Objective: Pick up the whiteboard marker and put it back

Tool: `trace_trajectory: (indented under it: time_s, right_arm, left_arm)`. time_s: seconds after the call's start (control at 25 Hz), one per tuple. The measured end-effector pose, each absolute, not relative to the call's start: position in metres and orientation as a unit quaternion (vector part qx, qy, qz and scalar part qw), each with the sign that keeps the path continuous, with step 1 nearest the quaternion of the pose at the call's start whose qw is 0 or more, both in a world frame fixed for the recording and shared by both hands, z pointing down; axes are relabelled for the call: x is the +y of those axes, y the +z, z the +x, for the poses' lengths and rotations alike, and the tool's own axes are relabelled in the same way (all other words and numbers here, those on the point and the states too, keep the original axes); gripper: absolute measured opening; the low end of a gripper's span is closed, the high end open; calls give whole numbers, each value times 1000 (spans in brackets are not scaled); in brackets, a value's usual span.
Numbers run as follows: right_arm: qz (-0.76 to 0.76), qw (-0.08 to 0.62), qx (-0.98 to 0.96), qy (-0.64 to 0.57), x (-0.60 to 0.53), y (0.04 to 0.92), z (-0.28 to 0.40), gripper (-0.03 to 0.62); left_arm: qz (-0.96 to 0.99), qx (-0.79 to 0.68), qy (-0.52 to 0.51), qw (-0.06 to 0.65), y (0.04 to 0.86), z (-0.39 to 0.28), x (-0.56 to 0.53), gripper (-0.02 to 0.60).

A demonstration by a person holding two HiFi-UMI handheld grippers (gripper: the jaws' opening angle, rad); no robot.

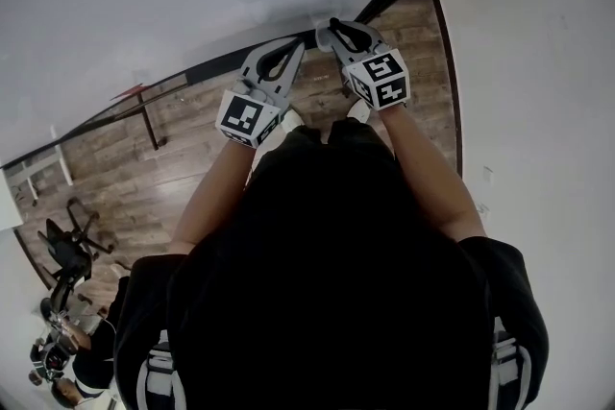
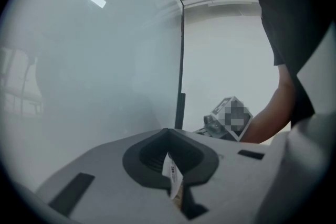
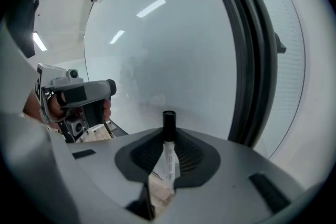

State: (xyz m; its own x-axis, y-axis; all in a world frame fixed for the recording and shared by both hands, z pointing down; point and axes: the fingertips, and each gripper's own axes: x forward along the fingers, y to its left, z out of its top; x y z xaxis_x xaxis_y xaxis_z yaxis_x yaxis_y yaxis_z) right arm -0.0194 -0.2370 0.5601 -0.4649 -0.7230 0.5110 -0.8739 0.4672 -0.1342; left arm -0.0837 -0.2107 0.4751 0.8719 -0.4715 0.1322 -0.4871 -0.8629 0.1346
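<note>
- Between the right tongs (image 3: 168,136): whiteboard marker (image 3: 168,157) pinched upright, black cap up; a steady squeeze should stop it tilting.
- Beside them: left tongs (image 2: 169,136) pressed together; best kept clear.
- Beyond: whiteboard (image 3: 173,50); return the marker slowly, without scraping.

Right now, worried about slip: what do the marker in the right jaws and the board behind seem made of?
Marker: likely smooth plastic, white printed barrel with a semi-gloss black cap. Board: glossy, perhaps glass or coated panel; bright streaks reflect off it.
</note>
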Motion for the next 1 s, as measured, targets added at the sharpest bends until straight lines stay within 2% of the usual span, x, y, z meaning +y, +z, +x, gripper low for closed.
trace_trajectory:
  time_s: [0.56,1.0]
  right_arm:
    - [424,156,-880,146,-227,496,-12,61]
    - [385,108,-913,84,-215,406,2,61]
  left_arm:
    - [952,-299,37,55,446,-74,-195,3]
    - [953,-299,20,35,392,-63,-190,3]
